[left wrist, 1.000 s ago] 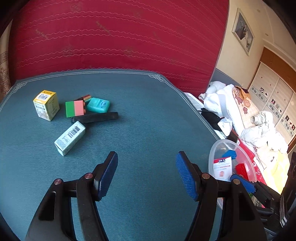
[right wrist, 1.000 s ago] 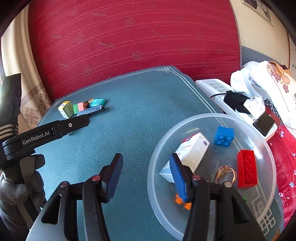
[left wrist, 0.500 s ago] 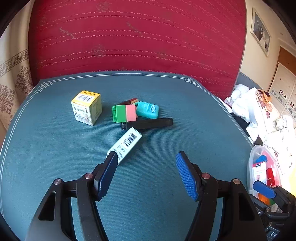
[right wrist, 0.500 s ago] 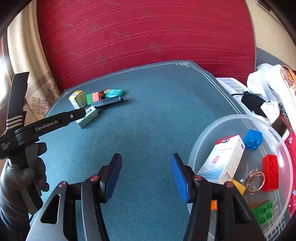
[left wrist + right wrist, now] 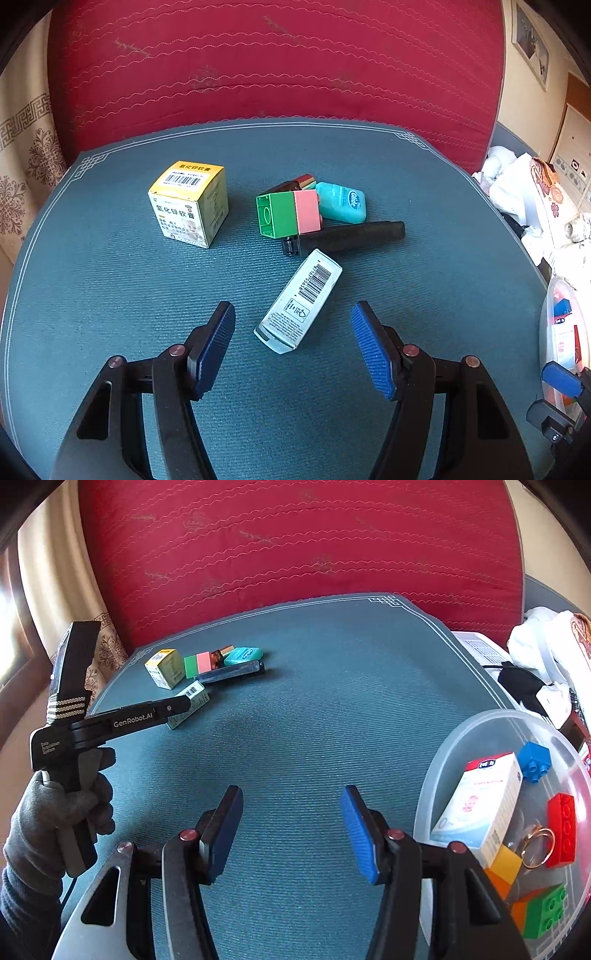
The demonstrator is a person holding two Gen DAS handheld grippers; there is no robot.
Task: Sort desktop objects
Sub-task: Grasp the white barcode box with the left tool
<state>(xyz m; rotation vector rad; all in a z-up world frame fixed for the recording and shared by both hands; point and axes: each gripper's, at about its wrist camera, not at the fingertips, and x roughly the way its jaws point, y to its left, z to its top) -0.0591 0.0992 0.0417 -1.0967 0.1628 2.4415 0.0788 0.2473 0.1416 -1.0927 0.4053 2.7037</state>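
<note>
Beyond the gripper rises a red quilted backrest (image 5: 280, 62), to its left hangs a beige patterned curtain (image 5: 26, 140), and to its right lie crumpled white cloths (image 5: 517, 184) below a framed picture (image 5: 532, 48) on the cream wall (image 5: 517, 99).

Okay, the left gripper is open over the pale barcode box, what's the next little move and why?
Probably ease the left gripper forward and down until its pads straddle the pale rectangular barcode box, then close. The box lies flat on the teal mat, just ahead of the open fingers, untouched, apart from the black bar.
</note>
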